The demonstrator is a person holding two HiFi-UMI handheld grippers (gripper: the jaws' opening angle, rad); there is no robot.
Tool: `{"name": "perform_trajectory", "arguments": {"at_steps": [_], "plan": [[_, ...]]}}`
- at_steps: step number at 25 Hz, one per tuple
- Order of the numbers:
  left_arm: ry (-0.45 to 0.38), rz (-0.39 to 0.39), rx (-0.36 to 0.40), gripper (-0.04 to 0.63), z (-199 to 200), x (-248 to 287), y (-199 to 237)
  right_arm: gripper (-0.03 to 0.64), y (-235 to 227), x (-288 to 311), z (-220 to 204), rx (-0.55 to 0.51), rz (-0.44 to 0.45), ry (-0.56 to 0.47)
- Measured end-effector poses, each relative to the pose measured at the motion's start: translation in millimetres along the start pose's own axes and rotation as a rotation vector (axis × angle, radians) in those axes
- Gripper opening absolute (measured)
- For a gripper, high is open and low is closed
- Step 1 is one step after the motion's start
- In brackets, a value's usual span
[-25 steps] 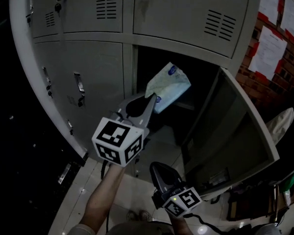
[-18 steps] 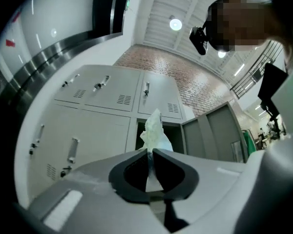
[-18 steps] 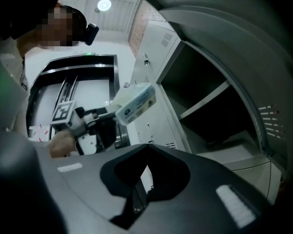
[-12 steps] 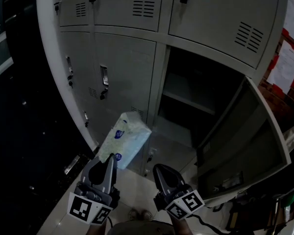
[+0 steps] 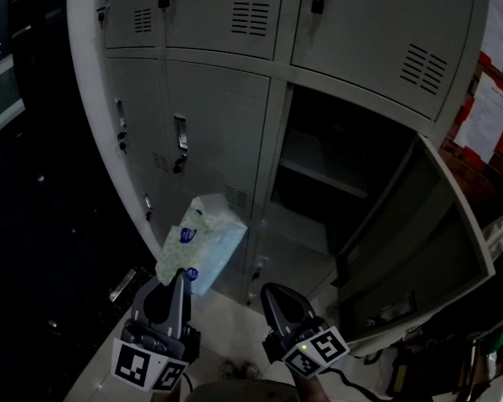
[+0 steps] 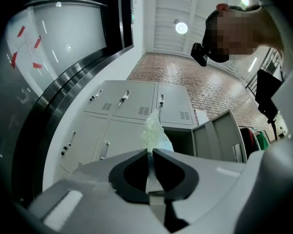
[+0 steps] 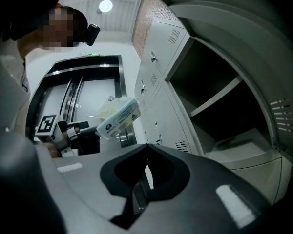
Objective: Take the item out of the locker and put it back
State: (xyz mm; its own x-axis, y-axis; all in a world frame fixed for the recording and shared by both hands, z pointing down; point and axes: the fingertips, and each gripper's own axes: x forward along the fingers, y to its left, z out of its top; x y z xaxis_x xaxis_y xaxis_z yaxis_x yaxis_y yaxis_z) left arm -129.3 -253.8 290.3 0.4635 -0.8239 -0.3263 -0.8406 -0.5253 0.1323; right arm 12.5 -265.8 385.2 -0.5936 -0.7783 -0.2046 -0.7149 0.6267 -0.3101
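Observation:
A soft pale tissue pack [image 5: 199, 244] with blue print hangs in front of the shut grey locker doors, outside the open locker [image 5: 339, 157]. My left gripper [image 5: 179, 272] is shut on its lower edge and holds it up; in the left gripper view the tissue pack [image 6: 154, 135] rises straight from the left gripper [image 6: 150, 152]. My right gripper [image 5: 272, 296] sits low at the middle, shut and empty. From the right gripper view the right gripper [image 7: 145, 146] points toward the locker, with the tissue pack [image 7: 118, 116] at its left.
The locker door [image 5: 419, 241] swings out to the right. Inside, a shelf [image 5: 323, 177] divides the dark compartment. Shut lockers with handles [image 5: 180, 141] stand to the left. Papers hang on a brick wall [image 5: 486, 99] at right. A white floor [image 5: 226, 325] lies below.
My left gripper has drawn the tissue pack out of the locker, down and left to in front of the shut doors. The right gripper has hardly moved.

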Motion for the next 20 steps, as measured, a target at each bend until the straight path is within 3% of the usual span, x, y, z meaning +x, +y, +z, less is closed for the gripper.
{"name": "perform_trajectory", "arguments": {"at_steps": [14,20], "plan": [[-0.017,0.028,0.0,0.008,5,-5,6,-0.003,0,1,-3,0.01,0.001,0.002],[-0.072,-0.153,0.017,0.008,23,61,-36,-0.003,-5,-2,2,0.005,-0.017,-0.008]]}}
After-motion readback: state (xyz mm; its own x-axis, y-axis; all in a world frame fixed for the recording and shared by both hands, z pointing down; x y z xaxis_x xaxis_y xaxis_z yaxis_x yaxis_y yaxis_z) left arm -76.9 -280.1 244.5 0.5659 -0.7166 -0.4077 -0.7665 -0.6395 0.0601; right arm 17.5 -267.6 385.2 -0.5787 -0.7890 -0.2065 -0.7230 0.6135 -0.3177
